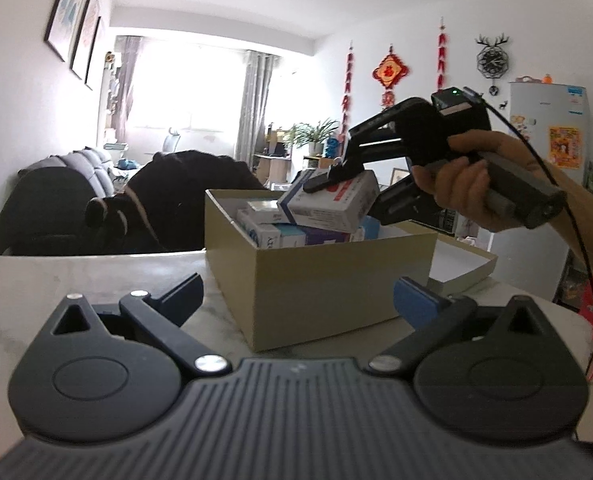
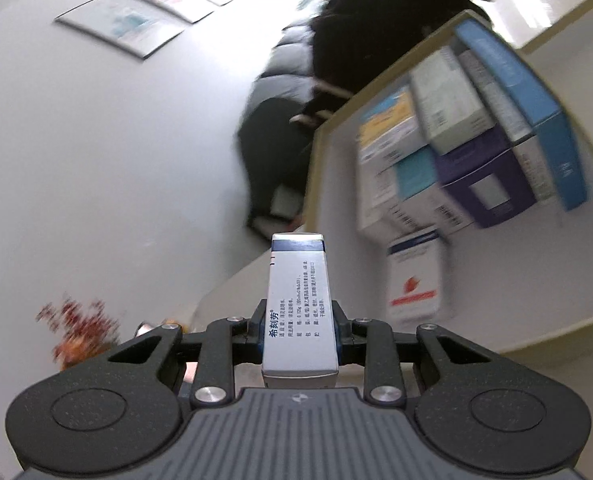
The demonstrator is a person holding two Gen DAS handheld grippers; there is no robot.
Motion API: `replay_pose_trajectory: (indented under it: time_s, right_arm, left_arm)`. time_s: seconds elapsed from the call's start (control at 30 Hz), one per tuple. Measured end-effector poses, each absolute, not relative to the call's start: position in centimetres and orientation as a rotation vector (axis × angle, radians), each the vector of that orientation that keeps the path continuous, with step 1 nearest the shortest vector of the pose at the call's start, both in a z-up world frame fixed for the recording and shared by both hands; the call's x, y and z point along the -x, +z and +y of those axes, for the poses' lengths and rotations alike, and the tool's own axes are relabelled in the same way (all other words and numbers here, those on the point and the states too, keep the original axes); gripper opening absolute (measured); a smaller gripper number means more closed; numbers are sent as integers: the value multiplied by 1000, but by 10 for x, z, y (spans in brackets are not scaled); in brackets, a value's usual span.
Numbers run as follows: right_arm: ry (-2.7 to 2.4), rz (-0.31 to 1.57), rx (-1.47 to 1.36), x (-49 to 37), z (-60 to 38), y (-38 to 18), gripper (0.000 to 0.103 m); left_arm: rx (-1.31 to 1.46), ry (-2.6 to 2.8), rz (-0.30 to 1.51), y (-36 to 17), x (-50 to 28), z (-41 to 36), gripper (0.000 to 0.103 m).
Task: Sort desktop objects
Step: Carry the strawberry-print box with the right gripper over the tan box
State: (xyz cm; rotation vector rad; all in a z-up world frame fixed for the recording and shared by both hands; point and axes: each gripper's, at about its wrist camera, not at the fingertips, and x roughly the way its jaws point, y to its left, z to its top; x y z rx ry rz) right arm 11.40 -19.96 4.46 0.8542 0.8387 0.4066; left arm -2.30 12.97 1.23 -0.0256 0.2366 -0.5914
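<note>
A tan cardboard box (image 1: 328, 280) stands on the white table and holds several medicine boxes (image 1: 280, 232). My left gripper (image 1: 298, 292) is open and empty, low over the table just in front of the box. My right gripper (image 1: 338, 182) hangs over the box and is shut on a white and blue medicine box (image 1: 328, 202). In the right wrist view this white medicine box (image 2: 299, 308) sits clamped between the fingers of the right gripper (image 2: 299, 328), tilted above the cardboard box (image 2: 328, 168) with its packed medicine boxes (image 2: 476, 132).
The box lid (image 1: 460, 264) lies on the table right of the box. A black bag (image 1: 168, 204) and a sofa (image 1: 64, 184) stand behind the table. A fridge (image 1: 548, 140) is at the far right.
</note>
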Motion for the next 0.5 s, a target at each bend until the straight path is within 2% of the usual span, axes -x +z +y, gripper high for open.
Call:
replay_pose_trajectory:
  time_s: [0.5]
  right_arm:
    - [184, 925, -879, -161, -181, 14, 31]
  left_arm:
    - [74, -537, 267, 5, 22, 147, 103]
